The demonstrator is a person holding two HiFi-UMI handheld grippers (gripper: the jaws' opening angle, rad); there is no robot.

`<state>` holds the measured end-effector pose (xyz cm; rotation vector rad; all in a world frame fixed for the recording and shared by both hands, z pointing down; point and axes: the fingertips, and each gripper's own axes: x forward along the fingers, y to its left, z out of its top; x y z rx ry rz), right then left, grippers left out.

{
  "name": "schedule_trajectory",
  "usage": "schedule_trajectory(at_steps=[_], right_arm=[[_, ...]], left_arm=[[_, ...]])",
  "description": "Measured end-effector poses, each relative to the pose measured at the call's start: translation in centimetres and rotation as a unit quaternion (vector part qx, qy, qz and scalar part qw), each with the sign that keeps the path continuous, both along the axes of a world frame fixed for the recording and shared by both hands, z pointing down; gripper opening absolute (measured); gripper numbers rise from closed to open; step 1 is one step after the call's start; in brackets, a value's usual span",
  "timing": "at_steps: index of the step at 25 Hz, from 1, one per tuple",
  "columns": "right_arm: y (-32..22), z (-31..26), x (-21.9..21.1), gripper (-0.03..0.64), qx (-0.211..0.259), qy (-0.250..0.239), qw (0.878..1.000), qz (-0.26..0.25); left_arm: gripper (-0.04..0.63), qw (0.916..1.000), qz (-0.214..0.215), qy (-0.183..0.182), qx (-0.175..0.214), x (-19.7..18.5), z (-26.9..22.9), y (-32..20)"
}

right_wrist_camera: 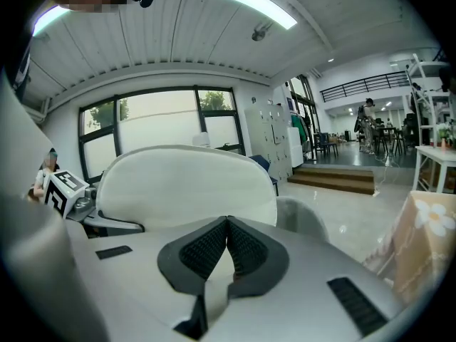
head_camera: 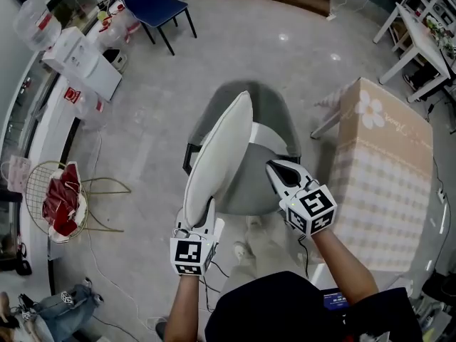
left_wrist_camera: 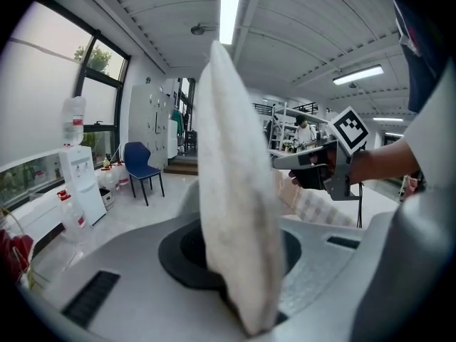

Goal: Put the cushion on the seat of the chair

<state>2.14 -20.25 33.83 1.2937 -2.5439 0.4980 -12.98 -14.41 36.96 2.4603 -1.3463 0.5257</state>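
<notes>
- My left gripper (head_camera: pixel 201 218) is clamping the white cushion (head_camera: pixel 222 152) by its lower edge, holding it upright above the grey chair (head_camera: pixel 251 185) seat.
- My right gripper (head_camera: pixel 276 169) is hovering just beside it, jaws together, empty.

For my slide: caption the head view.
Left gripper holds the cushion on edge over the chair; right gripper shut beside it.

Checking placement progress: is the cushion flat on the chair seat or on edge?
On edge: the cushion stands upright, its lower edge pinched by the left gripper, not flat on the chair seat.
</notes>
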Motion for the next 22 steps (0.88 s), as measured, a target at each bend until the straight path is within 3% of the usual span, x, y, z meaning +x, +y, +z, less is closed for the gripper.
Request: schedule_trajectory(at_steps=[22], right_arm=[[1.7,12.7,2.1,0.018,-0.091,0.006,0.996,0.022]], left_arm=[[0.055,0.9965,0.03,-0.025,-0.074,3.5,11.9,1.2]])
